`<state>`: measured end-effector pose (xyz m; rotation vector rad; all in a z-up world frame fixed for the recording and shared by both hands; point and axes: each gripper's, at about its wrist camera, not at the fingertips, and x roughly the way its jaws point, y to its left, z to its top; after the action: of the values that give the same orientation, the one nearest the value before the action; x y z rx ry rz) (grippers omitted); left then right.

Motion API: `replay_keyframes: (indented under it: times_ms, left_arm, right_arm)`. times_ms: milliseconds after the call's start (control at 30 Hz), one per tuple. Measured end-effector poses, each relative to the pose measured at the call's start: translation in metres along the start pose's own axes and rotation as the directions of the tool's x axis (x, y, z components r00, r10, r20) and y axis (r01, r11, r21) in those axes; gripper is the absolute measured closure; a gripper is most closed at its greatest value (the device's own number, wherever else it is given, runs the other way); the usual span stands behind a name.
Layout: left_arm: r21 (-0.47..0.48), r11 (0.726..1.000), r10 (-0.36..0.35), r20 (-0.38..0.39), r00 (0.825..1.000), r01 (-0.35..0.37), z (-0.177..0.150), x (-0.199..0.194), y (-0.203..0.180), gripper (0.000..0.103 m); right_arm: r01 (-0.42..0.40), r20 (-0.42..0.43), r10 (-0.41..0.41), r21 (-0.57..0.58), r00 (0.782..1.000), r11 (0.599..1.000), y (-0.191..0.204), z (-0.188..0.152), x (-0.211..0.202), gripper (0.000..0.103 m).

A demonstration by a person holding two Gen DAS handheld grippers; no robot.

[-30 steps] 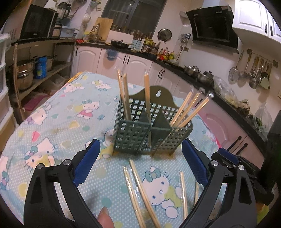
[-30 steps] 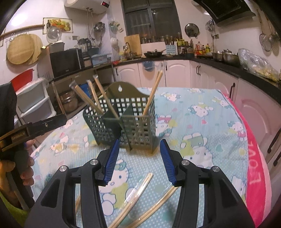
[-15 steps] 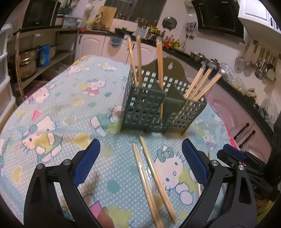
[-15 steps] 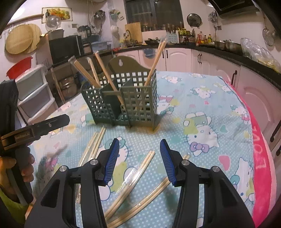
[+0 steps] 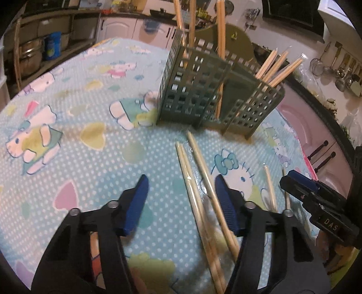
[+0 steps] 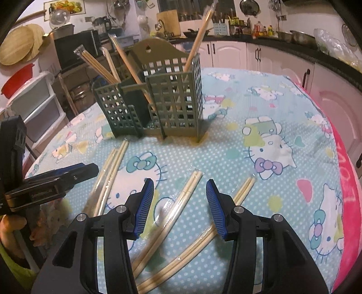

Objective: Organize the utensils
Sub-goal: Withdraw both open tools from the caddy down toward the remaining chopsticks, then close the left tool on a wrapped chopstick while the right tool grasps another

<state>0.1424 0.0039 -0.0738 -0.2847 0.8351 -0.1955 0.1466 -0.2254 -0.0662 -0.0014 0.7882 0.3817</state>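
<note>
Pale wooden chopsticks [image 6: 178, 201], clear-wrapped, paired

place: home kitchen | evidence: white cabinets [image 6: 228, 53], black countertop [image 6: 294, 48] with pots, range hood [image 5: 291, 15], hanging ladles [image 5: 344, 67], microwave [image 6: 77, 47], cutting boards [image 6: 20, 45], cartoon-print tabletop [image 6: 260, 108]

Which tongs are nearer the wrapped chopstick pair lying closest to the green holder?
Left. The left tongs straddle that wrapped chopstick pair; the right tongs hover over other pairs alongside.

Upright green lattice caddy [image 6: 172, 106] with leaning chopsticks [image 6: 196, 38]; wrapped pairs (clear sleeves) [image 6: 172, 210] flat before it.
</note>
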Motion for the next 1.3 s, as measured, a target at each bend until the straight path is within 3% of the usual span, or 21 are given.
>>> replay_keyframes:
  times_ms: [300, 733, 833, 1067, 1300]
  left_arm:
    - [0.004, 1.0, 0.0, -0.073, 0.997, 0.0, 0.02, 0.021, 0.004, 0.078]
    - [0.029, 0.999, 0.034, -0.108, 0.994, -0.031, 0.048, 0.047, 0.001, 0.078]
    - [0.039, 0.998, 0.05, -0.097, 0.994, -0.047, 0.05, 0.049, -0.001, 0.079]
    - [0.092, 0.992, 0.089, -0.075, 0.993, -0.081, 0.048, 0.049, -0.011, 0.088]
    - [-0.013, 1.0, -0.005, -0.072, 0.997, 0.004, 0.049, 0.038, 0.013, 0.1]
  right_arm:
    - [0.012, -0.092, -0.011, 0.007, 0.996, 1.0, -0.005, 0.007, 0.026, 0.059]
    - [0.046, -0.139, -0.043, 0.02, 0.989, 0.999, -0.007, 0.021, 0.053, 0.071]
    - [0.066, -0.131, -0.064, 0.014, 0.989, 0.998, -0.003, 0.023, 0.057, 0.083]
    - [0.002, -0.11, 0.004, 0.047, 0.994, 0.999, 0.004, 0.027, 0.055, 0.088]
    - [-0.045, -0.052, 0.048, 0.049, 0.998, 0.998, 0.015, 0.036, 0.037, 0.089]
